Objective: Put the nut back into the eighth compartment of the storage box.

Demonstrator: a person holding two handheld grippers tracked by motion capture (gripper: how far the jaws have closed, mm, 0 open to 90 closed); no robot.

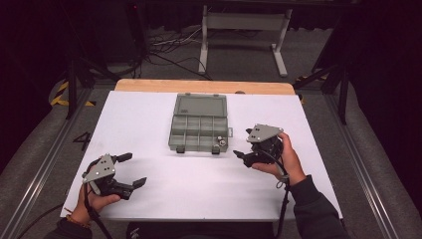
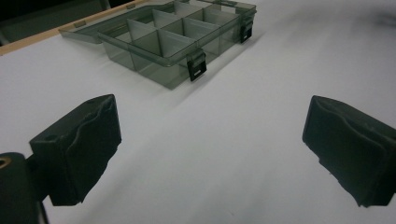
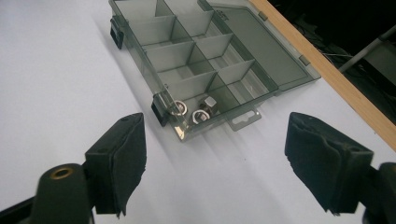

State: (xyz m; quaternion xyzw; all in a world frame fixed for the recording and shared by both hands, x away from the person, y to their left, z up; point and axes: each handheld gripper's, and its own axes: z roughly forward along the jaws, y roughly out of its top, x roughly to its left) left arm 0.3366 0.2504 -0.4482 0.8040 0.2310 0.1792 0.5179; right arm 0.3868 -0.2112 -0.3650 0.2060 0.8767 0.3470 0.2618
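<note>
Basically, white tabletop point(image 1: 149, 124) with an open grey organizer box point(image 1: 199, 123) at its centre, metal nuts point(image 3: 201, 109) in its near-right compartment. Left gripper point(image 1: 130, 171) and right gripper point(image 1: 242, 145) hover wide apart, fingers empty. Likely between steps; next probably means reaching for the lid point(image 1: 200, 104) to close it.

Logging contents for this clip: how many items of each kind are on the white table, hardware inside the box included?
Compartment box, lid open: 1
Metal nuts in the box's corner compartment: 3
Handheld grippers, jaws apart: 2, left gripper and right gripper
Total: 6
</note>
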